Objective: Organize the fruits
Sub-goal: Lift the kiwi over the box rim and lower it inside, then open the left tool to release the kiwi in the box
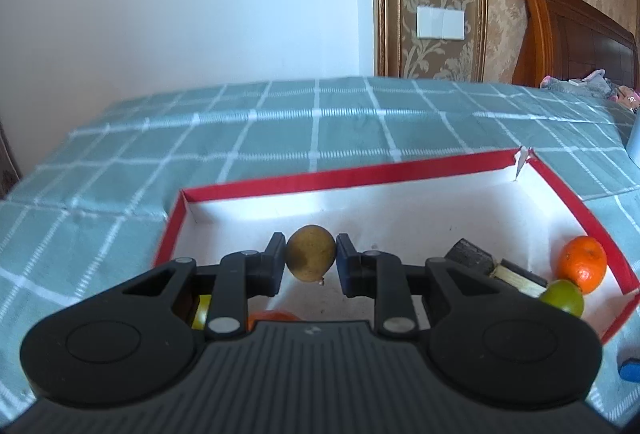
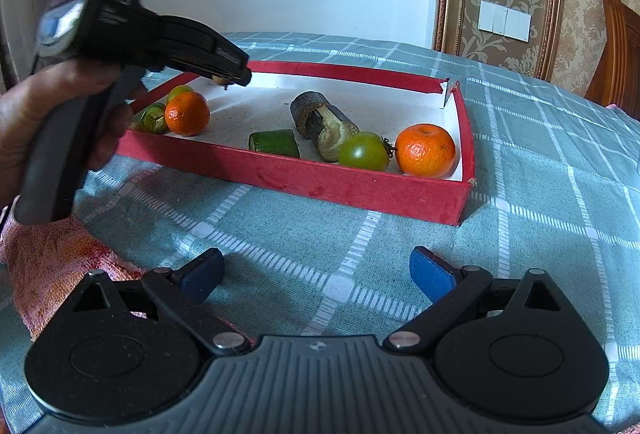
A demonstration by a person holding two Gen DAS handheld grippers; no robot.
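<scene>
My left gripper (image 1: 310, 244) is shut on a small brown-yellow round fruit (image 1: 310, 262) and holds it above the white floor of the red box (image 1: 344, 176). In the right wrist view the left gripper (image 2: 232, 78), held by a person's hand (image 2: 48, 114), hangs over the box's far left part. In the box (image 2: 320, 186) lie two oranges (image 2: 187, 113) (image 2: 426, 150), a green tomato (image 2: 364, 152), a green cut piece (image 2: 274, 143), a dark hollow stalk piece (image 2: 320, 122) and small green fruits (image 2: 154, 118). My right gripper (image 2: 316, 274) stands open over the cloth, nothing between its fingers.
The box sits on a green checked cloth (image 2: 540, 194). A pink-orange towel (image 2: 52, 254) lies at the near left. A wooden headboard (image 1: 576, 34) and wall stand behind. A blue object (image 1: 630, 370) shows at the right edge of the left wrist view.
</scene>
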